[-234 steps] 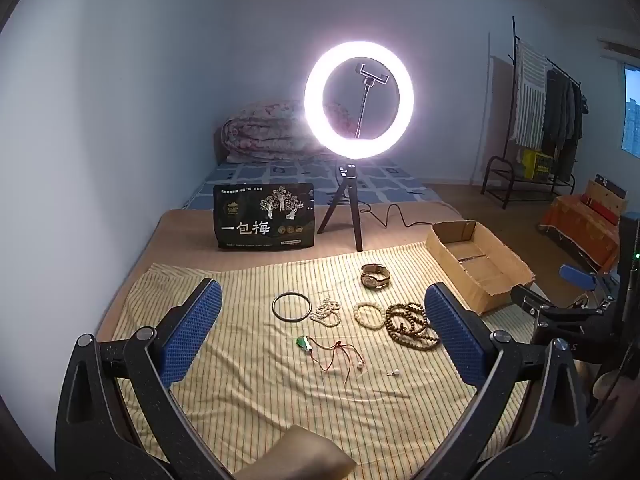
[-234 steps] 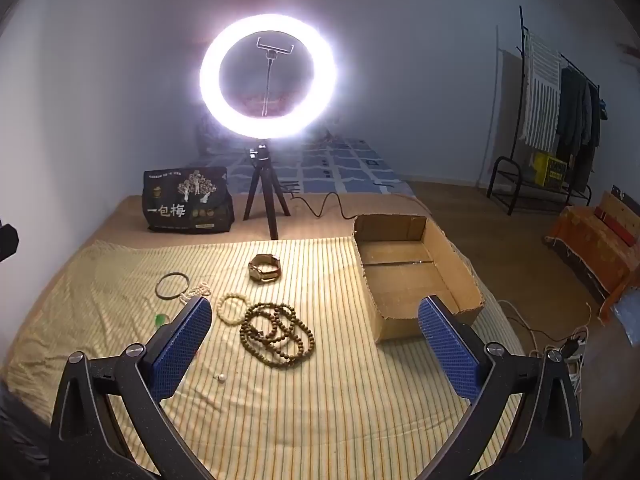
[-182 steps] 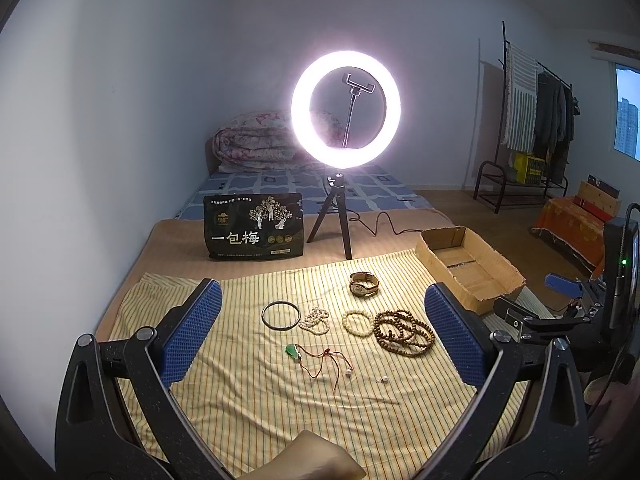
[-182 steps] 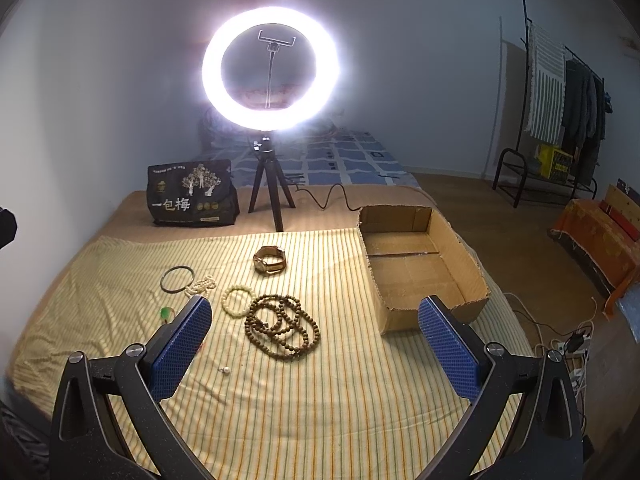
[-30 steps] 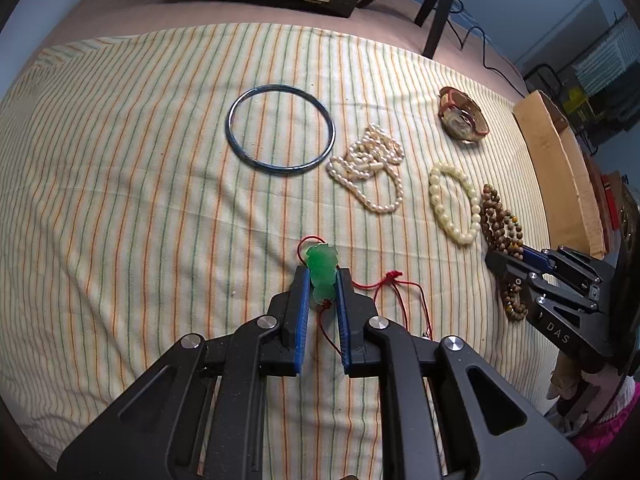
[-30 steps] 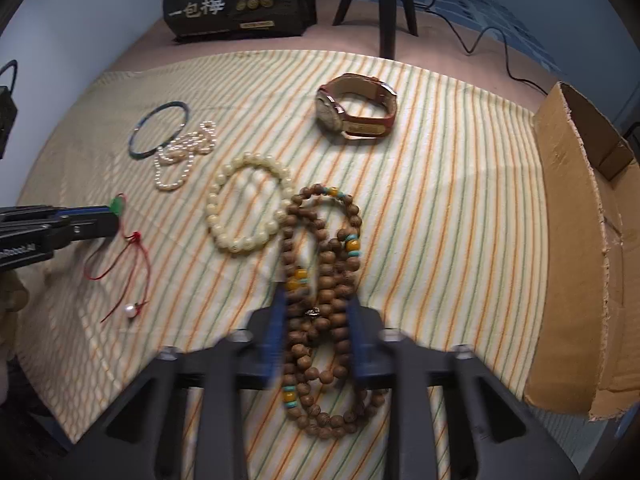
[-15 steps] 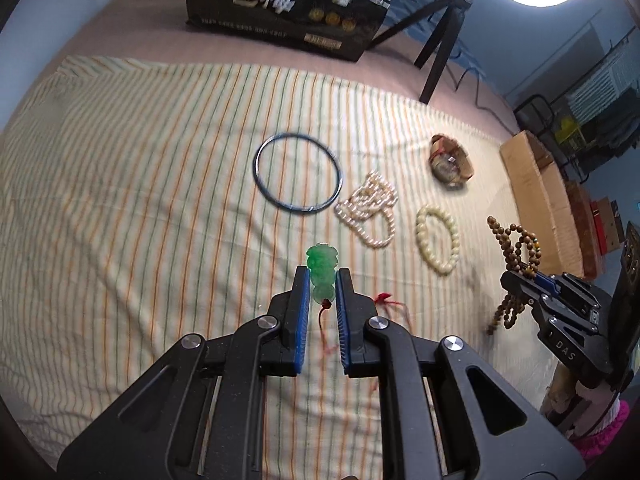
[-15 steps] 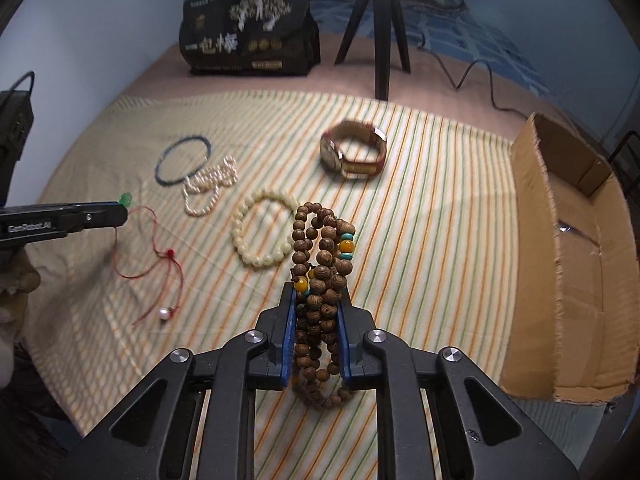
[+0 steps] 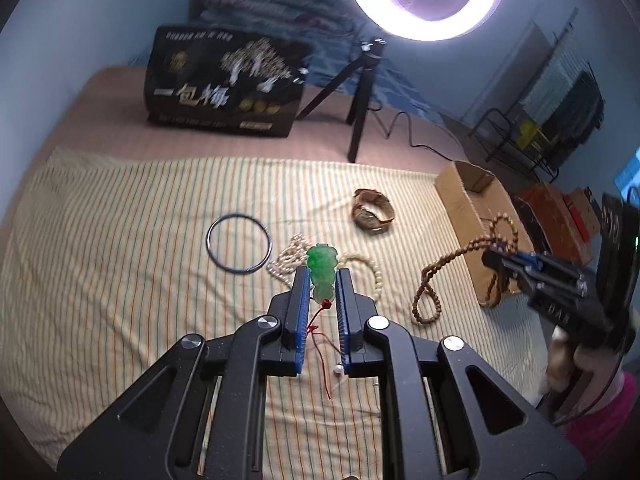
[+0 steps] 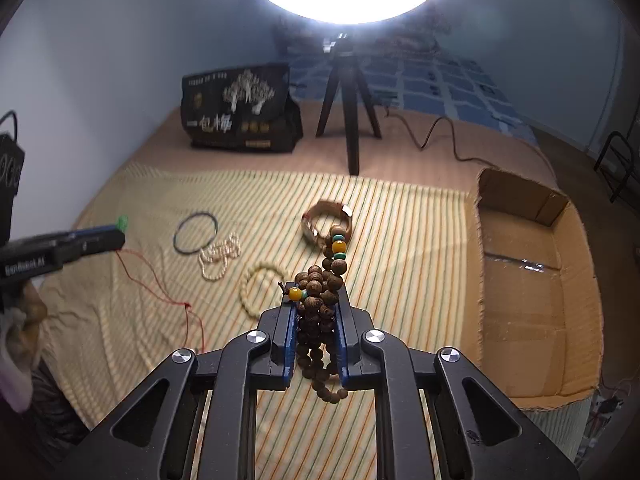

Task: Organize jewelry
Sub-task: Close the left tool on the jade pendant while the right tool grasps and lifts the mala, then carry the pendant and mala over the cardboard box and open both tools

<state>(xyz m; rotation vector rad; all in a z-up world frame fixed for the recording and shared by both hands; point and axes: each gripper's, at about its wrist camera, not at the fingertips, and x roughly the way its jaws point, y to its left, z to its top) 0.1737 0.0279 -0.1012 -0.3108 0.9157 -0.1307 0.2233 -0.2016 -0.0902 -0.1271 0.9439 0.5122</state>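
Green pendant [image 9: 322,270] pinched between downward-tilted left fingers [image 9: 301,288].

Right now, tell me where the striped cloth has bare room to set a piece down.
Free: the striped cloth left of the dark bangle, and the strip between the watch and the cardboard box. The box floor also looks bare. Crowded: the middle, where bangle, pearl strand and pale bead bracelet lie close together.
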